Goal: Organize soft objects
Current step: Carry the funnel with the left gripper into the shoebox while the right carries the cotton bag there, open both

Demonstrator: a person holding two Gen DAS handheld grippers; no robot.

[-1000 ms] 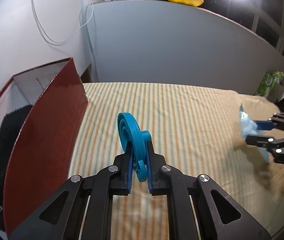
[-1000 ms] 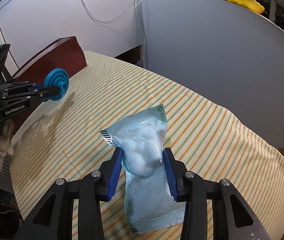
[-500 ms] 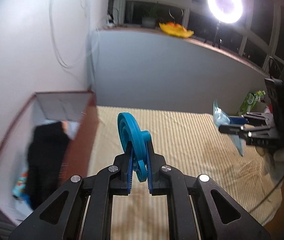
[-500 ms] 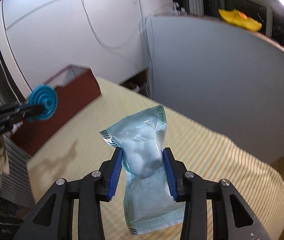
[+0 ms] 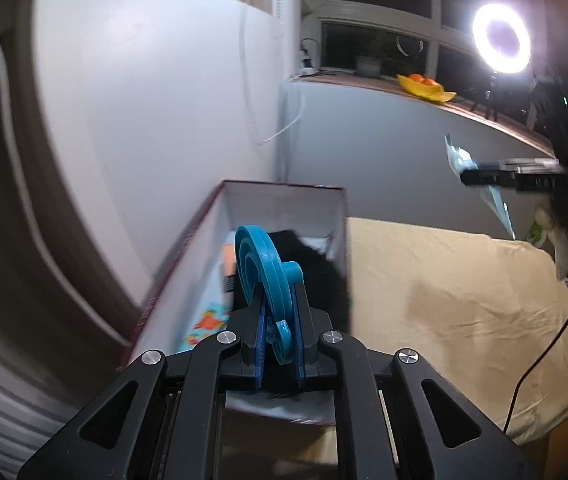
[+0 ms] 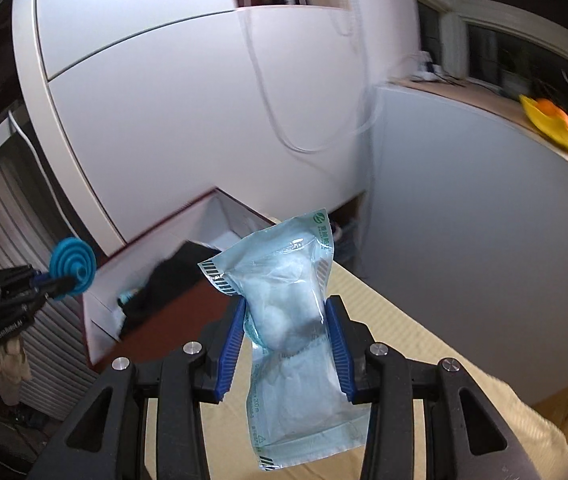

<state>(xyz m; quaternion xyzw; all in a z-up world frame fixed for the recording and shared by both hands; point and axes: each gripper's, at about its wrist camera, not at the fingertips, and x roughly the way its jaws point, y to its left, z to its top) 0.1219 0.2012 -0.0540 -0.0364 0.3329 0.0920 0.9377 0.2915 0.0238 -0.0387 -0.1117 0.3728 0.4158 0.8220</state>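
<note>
My left gripper (image 5: 280,312) is shut on a blue collapsible funnel (image 5: 264,268) and holds it in the air over the open red box (image 5: 284,196). The box holds a black cloth (image 5: 315,276) and a colourful printed item (image 5: 208,316). My right gripper (image 6: 287,320) is shut on a clear bag of white cotton (image 6: 287,312), raised above the striped tablecloth (image 6: 415,344). The right gripper (image 5: 483,178) with the bag (image 5: 457,158) shows at the right of the left wrist view. The left gripper (image 6: 60,282) with the funnel (image 6: 74,266) shows at the left of the right wrist view, near the box (image 6: 156,316).
The box stands at the table's left end against a white wall (image 5: 164,120). A grey partition (image 5: 383,152) runs behind the table (image 5: 443,280). A yellow bowl (image 5: 425,88) sits on the ledge above it. A ring light (image 5: 501,38) glares at top right.
Both grippers have risen and swung left toward the box. The left one now hangs over the box's opening with the funnel; the right one still holds the cotton bag.
</note>
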